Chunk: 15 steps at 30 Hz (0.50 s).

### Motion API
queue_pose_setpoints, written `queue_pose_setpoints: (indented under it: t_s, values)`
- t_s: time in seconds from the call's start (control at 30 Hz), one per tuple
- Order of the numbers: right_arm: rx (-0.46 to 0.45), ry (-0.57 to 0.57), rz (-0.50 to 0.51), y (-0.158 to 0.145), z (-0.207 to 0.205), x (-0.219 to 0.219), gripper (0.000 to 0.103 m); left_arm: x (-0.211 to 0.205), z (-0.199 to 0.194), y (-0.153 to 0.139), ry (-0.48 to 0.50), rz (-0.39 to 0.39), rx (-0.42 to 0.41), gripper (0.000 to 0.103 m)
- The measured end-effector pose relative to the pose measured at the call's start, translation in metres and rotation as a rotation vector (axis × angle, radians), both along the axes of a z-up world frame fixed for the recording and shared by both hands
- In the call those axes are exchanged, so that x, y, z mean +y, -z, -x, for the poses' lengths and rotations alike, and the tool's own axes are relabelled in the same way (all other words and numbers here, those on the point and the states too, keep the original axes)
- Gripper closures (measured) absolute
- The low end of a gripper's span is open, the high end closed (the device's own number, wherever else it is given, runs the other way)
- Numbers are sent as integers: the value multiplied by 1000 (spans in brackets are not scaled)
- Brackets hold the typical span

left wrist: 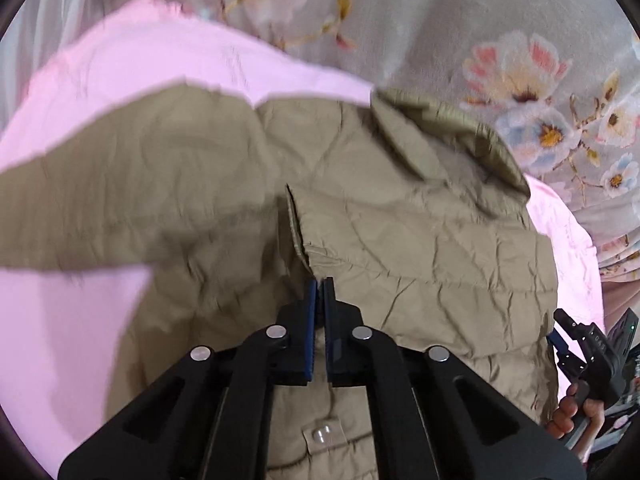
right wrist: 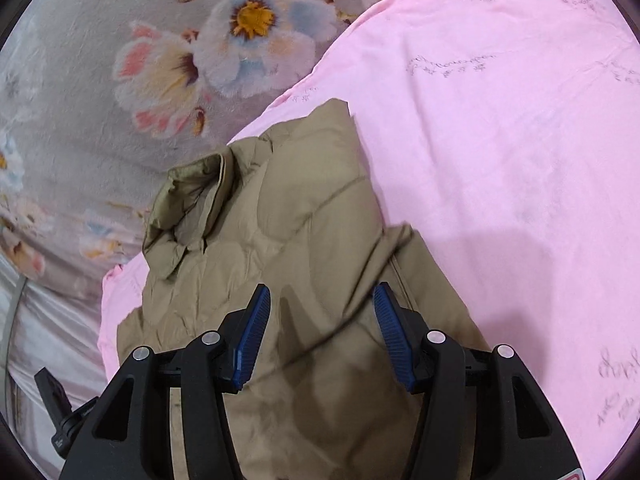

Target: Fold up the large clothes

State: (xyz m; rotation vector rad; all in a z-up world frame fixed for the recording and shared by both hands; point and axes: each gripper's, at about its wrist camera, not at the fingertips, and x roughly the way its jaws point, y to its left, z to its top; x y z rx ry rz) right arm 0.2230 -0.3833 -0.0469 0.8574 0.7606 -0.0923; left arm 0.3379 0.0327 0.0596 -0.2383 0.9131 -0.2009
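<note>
Both grippers hang over the jacket. On the left gripper the blue pads are pressed together with no gap; their tips sit at a raised edge of the jacket's front, but whether any cloth is pinched between them cannot be told. The right gripper has its jaws parted about halfway, its pads standing clear above the fabric with nothing between them; only their shadow falls on the cloth.

The jacket is khaki and quilted. It lies spread on a pink sheet, near that sheet's edge that borders a grey floral blanket. Its collar is turned toward the blanket and reaches the sheet's edge there. In the left view a sleeve stretches away to the left across the sheet, blurred, and a snap fastener shows on the front between the gripper's arms. The fabric is creased all over.

At the lower right edge of the left view the right gripper shows small, just beside the jacket's edge, with a hand around its grip.
</note>
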Motion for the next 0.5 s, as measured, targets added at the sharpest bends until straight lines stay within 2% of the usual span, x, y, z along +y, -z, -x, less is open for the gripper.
queue_pose_setpoints:
  t_s: [0.03, 0.07, 0.1, 0.2, 0.27, 0.37, 0.5]
  values:
    - [-13, 2, 1, -1, -5, 0, 64, 1, -1, -6, -8, -17, -32, 101]
    - [-25, 0, 11, -5, -10, 1, 90, 3, 0, -15, -22, -42, -73, 102]
    - [-38, 0, 32, -11, -13, 3, 99, 5, 0, -19, -29, -58, -97, 102]
    - [-150, 1, 112, -39, -10, 15, 100, 9, 0, -20, -48, -117, -141, 102]
    - [-170, -18, 202, -48, -7, 27, 100, 6, -4, -1, -49, -180, -126, 102]
    - [-60, -48, 285, -29, -17, 36, 100, -3, -9, 36, -35, -261, -83, 102]
    - [55, -72, 306, 1, -26, 36, 100, -7, 0, 50, -41, -298, -116, 101]
